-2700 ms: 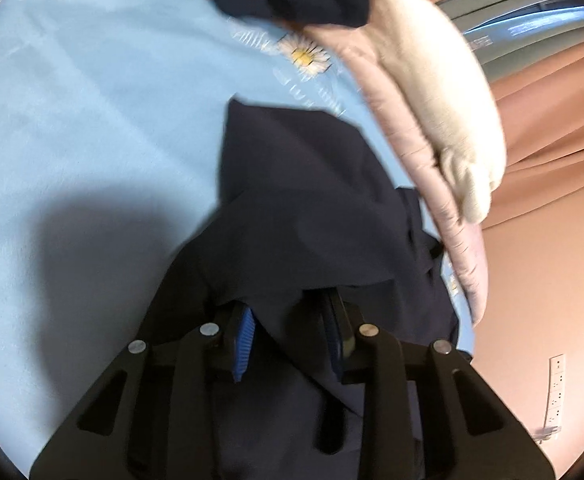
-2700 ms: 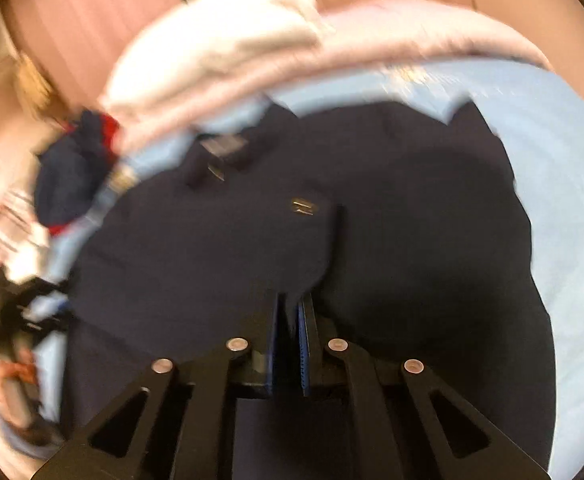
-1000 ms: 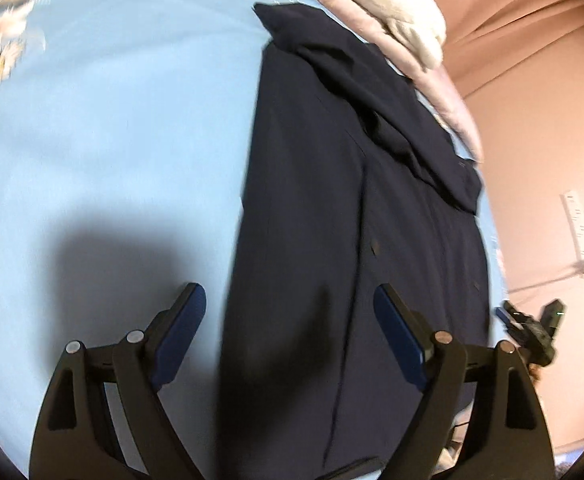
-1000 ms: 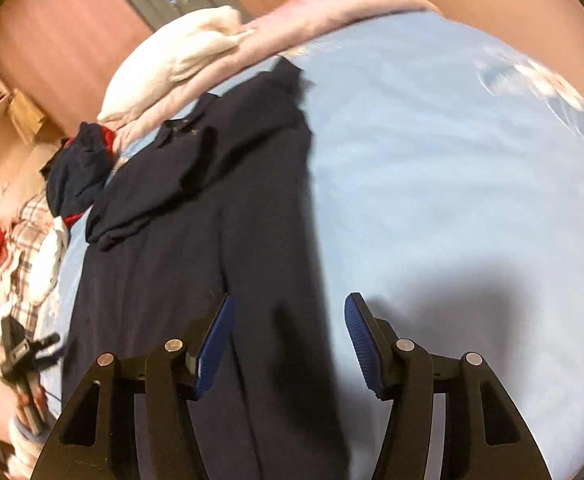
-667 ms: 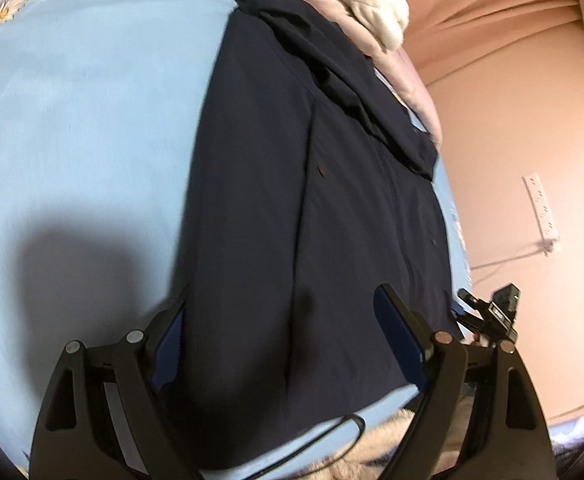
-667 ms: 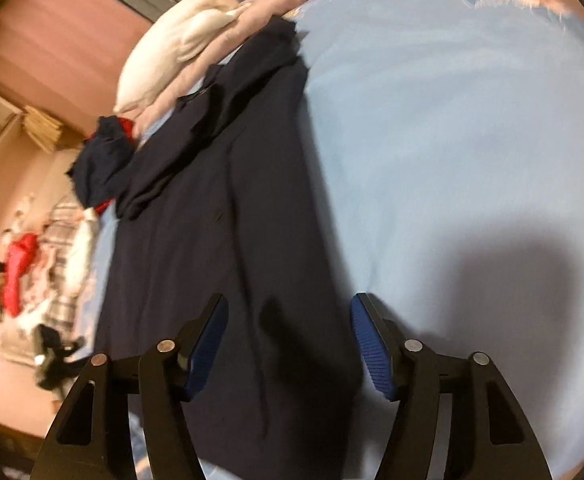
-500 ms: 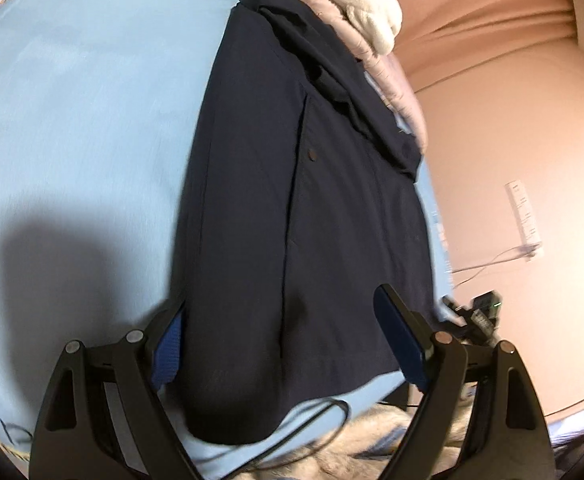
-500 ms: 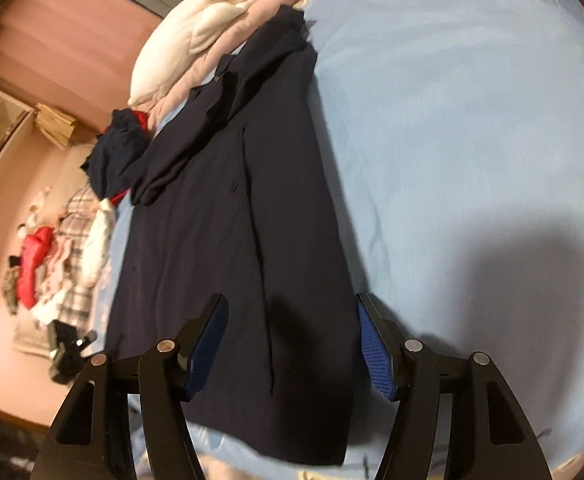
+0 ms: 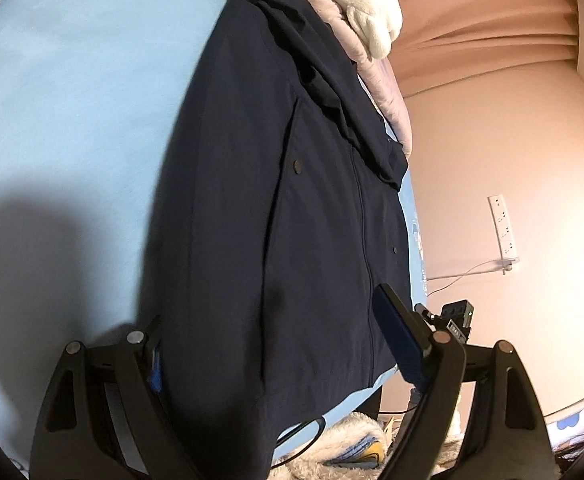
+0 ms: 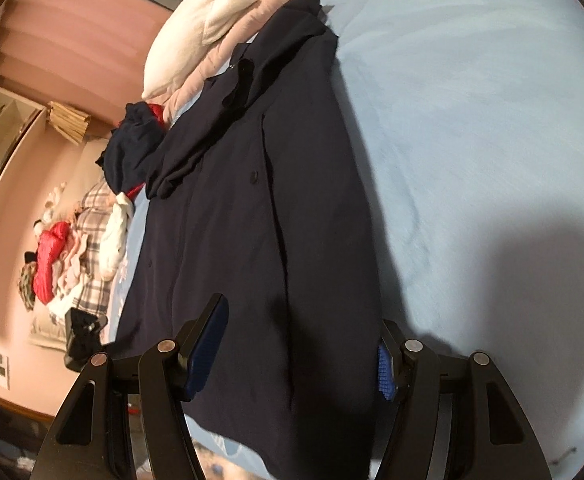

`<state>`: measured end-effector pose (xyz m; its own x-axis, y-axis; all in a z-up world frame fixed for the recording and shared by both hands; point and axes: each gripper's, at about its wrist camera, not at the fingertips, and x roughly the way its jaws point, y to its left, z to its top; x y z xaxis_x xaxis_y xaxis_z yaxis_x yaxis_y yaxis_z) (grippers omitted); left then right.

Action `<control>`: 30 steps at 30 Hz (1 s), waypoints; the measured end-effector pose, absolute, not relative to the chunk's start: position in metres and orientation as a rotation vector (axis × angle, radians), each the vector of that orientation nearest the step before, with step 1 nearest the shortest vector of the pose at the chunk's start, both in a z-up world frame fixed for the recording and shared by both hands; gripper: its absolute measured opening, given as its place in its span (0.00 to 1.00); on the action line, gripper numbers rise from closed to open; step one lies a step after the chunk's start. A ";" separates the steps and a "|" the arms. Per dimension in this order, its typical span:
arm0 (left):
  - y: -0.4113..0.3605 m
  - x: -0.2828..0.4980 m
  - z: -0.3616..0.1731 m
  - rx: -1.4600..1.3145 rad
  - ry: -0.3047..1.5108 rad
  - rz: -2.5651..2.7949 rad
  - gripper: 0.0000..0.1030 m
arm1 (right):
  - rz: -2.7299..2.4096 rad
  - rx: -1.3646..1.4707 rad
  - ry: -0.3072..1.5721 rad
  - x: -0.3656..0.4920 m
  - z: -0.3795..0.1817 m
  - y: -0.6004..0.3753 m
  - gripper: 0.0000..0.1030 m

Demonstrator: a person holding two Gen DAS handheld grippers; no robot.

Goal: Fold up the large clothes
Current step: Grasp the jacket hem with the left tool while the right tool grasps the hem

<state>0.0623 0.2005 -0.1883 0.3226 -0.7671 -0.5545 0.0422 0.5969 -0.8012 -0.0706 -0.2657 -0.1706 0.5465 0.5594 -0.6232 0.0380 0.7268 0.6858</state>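
both hands moved back to the hem | dark jacket sides folded, 2 ends left | left gripper, right gripper wide, empty

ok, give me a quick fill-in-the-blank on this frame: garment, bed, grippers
1. The jacket lies on a light ____ sheet.
2. The jacket's colour is dark ____.
3. Both the left hand-held gripper and the right hand-held gripper have their jaws ____.
4. Beyond the jacket's collar lies a ____ pillow.

Missing words: blue; navy; open; white
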 end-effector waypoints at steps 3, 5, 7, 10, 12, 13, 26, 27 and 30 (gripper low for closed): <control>0.193 0.063 -0.187 -0.746 1.135 -0.610 0.82 | 0.346 0.722 0.946 -0.070 -0.173 -0.264 0.62; 0.193 0.060 -0.187 -0.741 1.132 -0.611 0.80 | 0.340 0.722 0.941 -0.074 -0.173 -0.262 0.62; 0.198 0.052 -0.189 -0.737 1.133 -0.615 0.71 | 0.345 0.714 0.933 -0.077 -0.174 -0.261 0.62; 0.205 0.040 -0.196 -0.734 1.149 -0.591 0.56 | 0.356 0.714 0.942 -0.086 -0.174 -0.261 0.61; 0.209 0.036 -0.198 -0.745 1.146 -0.583 0.50 | 0.366 0.699 0.951 -0.095 -0.173 -0.259 0.60; 0.210 0.034 -0.200 -0.753 1.150 -0.587 0.49 | 0.370 0.689 0.953 -0.100 -0.173 -0.258 0.60; 0.199 0.038 -0.202 -0.728 1.157 -0.542 0.18 | 0.297 0.608 0.950 -0.091 -0.172 -0.248 0.24; 0.202 0.038 -0.203 -0.737 1.156 -0.533 0.13 | 0.295 0.620 0.945 -0.091 -0.172 -0.250 0.22; 0.208 0.034 -0.202 -0.779 1.133 -0.535 0.08 | 0.305 0.627 0.916 -0.095 -0.167 -0.249 0.16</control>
<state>0.0338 0.2083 -0.2019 0.3473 -0.7277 -0.5915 -0.0059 0.6291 -0.7773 -0.0947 -0.2494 -0.1665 0.5830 0.4988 -0.6414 0.0149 0.7827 0.6223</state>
